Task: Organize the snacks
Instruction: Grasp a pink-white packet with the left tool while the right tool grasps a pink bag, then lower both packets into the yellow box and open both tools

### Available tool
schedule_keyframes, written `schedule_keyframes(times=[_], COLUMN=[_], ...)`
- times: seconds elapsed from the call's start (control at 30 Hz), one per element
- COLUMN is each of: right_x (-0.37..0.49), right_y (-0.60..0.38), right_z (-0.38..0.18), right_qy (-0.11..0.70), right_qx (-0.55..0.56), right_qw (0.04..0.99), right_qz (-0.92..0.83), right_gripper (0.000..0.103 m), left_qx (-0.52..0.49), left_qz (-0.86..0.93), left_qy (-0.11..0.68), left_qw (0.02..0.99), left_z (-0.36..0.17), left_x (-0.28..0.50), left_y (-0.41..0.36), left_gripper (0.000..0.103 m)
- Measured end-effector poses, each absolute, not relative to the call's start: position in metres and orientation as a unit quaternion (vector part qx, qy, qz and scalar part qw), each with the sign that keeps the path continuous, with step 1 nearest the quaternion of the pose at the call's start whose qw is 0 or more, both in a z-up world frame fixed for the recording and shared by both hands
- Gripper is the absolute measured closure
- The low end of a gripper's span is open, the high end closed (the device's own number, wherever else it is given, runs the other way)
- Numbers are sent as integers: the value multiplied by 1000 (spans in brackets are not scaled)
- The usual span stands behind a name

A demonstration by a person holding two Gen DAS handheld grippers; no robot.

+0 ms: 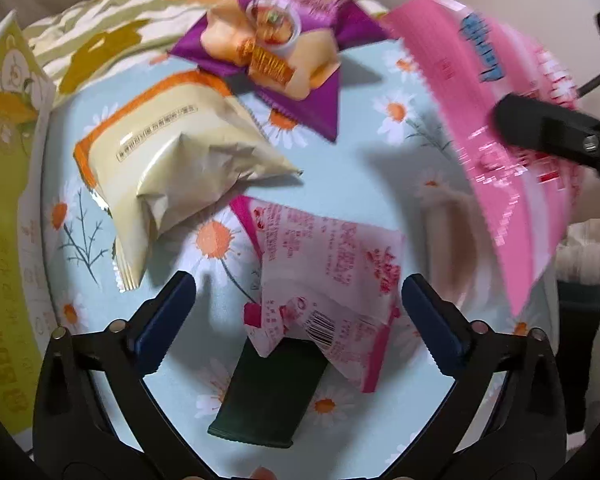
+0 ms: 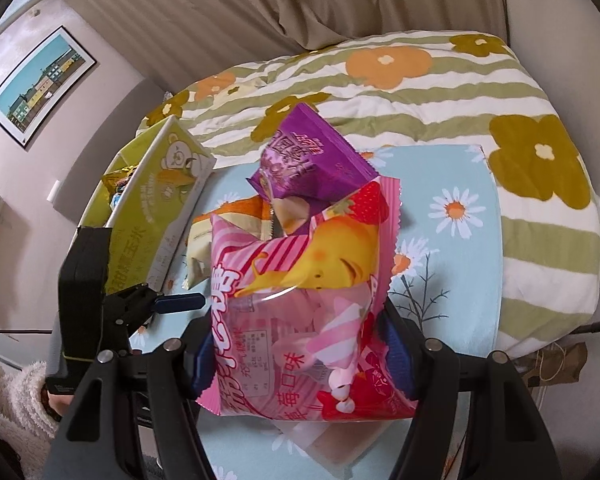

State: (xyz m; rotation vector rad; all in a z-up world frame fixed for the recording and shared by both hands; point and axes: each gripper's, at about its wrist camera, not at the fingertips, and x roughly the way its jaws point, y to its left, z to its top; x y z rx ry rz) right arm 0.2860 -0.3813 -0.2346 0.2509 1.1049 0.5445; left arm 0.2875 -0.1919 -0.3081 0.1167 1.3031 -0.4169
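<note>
My right gripper [image 2: 296,356] is shut on a big pink marshmallow bag [image 2: 300,304] and holds it above the table; the bag also shows in the left wrist view [image 1: 496,152], blurred, at the right. My left gripper [image 1: 296,312] is open and empty above a small pale pink snack packet [image 1: 324,276] that lies partly on a dark green flat packet [image 1: 268,396]. A cream and orange bag [image 1: 168,164] lies left of centre. A purple snack bag [image 1: 272,44] lies at the far side, and also shows in the right wrist view [image 2: 308,160].
The snacks lie on a light blue daisy-print cloth [image 1: 380,92]. A yellow-green carton [image 1: 8,216] stands open at the left, with wrapped items inside in the right wrist view [image 2: 156,208]. A striped flowered blanket [image 2: 440,92] lies behind the table.
</note>
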Motion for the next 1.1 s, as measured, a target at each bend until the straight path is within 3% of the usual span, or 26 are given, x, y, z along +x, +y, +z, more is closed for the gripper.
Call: schedule_keyframes(times=[0.33, 0.37, 0.43, 0.63, 0.9, 1.1], right_x=[288, 288, 288, 288, 282, 274], right_y=[-382, -383, -382, -379, -380, -387], right_z=[-239, -240, -240, -241, -227, -191], right_qy=[520, 520, 521, 523, 510, 486], right_qx=[121, 121, 121, 115, 114, 107], right_qw=[809, 809, 808, 809, 819, 834], right_qz=[247, 246, 246, 243, 238, 239], right_gripper=[38, 38, 38, 38, 38, 38], left_qx=[122, 132, 135, 134, 121, 84], left_qz=[-201, -205, -226, -234, -226, -218], left_qy=[589, 583, 578, 568, 547, 513], left_qw=[773, 775, 772, 778, 797, 826], left_z=[-322, -322, -321, -311, -282, -228], left_x=[274, 271, 266, 264, 274, 276], left_y=[-211, -215, -221, -224, -216, -206], left_gripper=[3, 7, 31, 53, 56, 56])
